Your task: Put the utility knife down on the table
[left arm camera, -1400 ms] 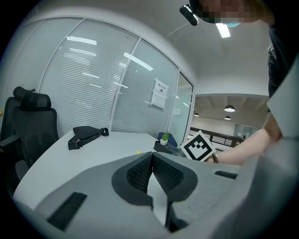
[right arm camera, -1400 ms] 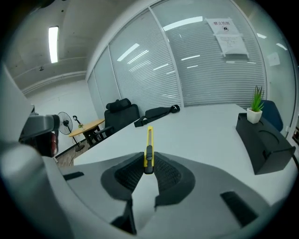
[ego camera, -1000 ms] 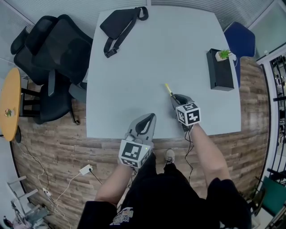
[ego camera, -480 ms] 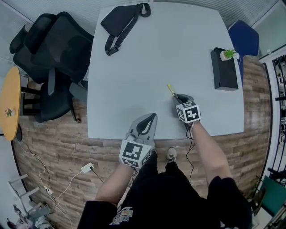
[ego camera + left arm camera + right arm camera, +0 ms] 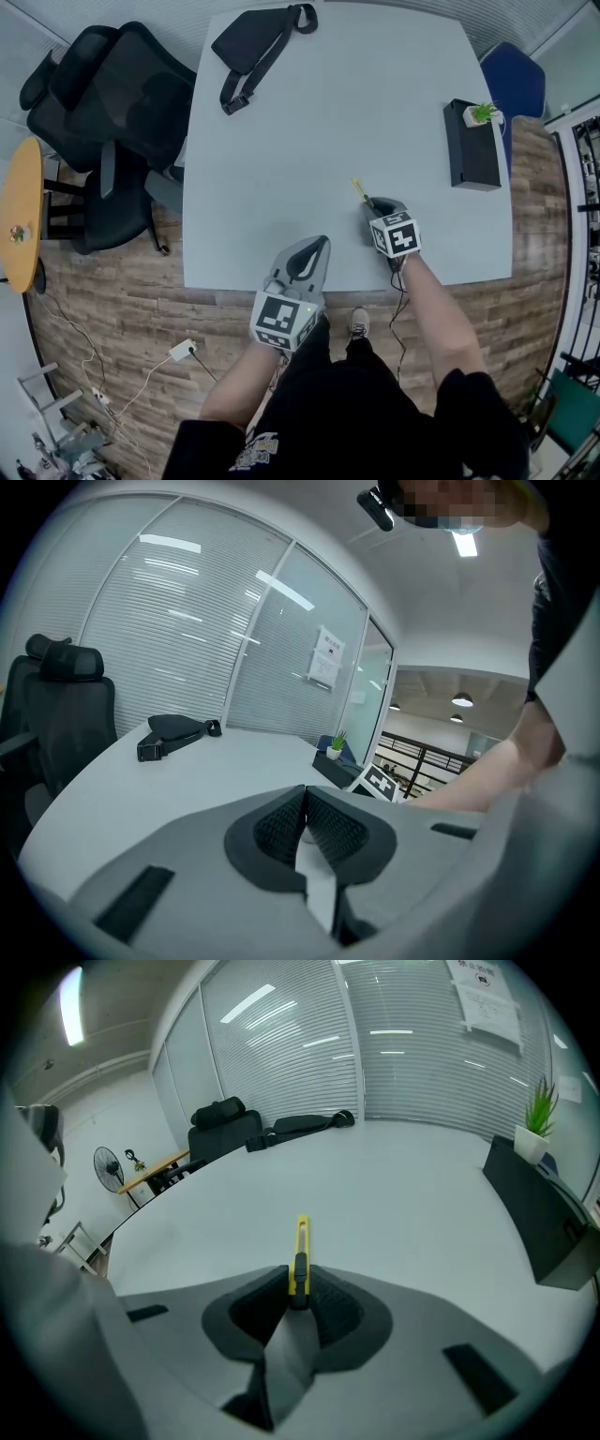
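Observation:
A slim yellow utility knife (image 5: 358,190) with a black slider sticks out forward from my right gripper (image 5: 373,208), low over the pale grey table (image 5: 281,141) near its front right. In the right gripper view the knife (image 5: 300,1249) sits between the tips of the jaws (image 5: 300,1281), its front end pointing across the tabletop. The pads still touch its sides while the jaws are opening. My left gripper (image 5: 321,244) hovers at the table's front edge, jaws closed together with nothing between them (image 5: 304,797).
A black sling bag (image 5: 258,42) lies at the table's far left corner. At the right edge stands a black box (image 5: 472,145) with a small potted plant (image 5: 473,113). Black office chairs (image 5: 103,103) stand left of the table, and a blue chair (image 5: 516,80) at far right.
My right gripper has sunk slightly towards the tabletop with the knife still between its jaws. The left gripper has stayed where it was.

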Demonstrator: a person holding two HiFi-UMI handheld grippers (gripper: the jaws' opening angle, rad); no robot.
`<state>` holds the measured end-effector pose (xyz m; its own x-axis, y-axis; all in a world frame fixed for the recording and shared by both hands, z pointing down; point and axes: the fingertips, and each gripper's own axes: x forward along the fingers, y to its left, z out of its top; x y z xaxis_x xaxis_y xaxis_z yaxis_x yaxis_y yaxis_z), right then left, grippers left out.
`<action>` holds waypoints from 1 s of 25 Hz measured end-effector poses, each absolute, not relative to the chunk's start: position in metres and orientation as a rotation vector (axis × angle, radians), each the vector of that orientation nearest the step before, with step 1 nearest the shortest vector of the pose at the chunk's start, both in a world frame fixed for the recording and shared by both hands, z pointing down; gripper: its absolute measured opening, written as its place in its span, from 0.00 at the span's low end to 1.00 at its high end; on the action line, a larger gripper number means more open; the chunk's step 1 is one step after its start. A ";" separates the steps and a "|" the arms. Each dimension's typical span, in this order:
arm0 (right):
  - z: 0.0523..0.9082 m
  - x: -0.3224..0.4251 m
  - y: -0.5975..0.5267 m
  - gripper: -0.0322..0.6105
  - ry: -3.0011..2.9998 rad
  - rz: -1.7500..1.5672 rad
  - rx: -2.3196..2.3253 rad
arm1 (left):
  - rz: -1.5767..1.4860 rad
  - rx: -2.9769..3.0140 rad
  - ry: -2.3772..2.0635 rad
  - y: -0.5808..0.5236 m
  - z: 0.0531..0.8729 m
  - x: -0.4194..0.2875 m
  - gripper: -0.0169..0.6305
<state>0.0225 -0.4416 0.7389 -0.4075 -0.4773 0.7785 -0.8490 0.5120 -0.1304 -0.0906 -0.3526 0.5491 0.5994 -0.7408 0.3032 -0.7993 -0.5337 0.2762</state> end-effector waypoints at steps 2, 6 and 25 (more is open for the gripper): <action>0.739 0.022 -0.441 0.18 -2.072 0.688 1.068 | 0.210 2.443 -1.236 -0.352 0.549 -0.090 0.03; 0.734 0.022 -0.441 0.23 -2.094 0.685 1.070 | 0.209 2.441 -1.242 -0.350 0.547 -0.089 0.03; 0.527 0.045 -0.403 0.05 -2.586 0.452 1.195 | 0.170 2.500 -1.329 -0.312 0.497 -0.051 0.03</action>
<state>0.0453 -0.4029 0.5273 -0.6294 -0.6908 0.3558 -0.7706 0.6139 -0.1711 -0.0515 -0.3116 0.4965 0.5638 -0.7890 0.2441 -0.8251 -0.5245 0.2101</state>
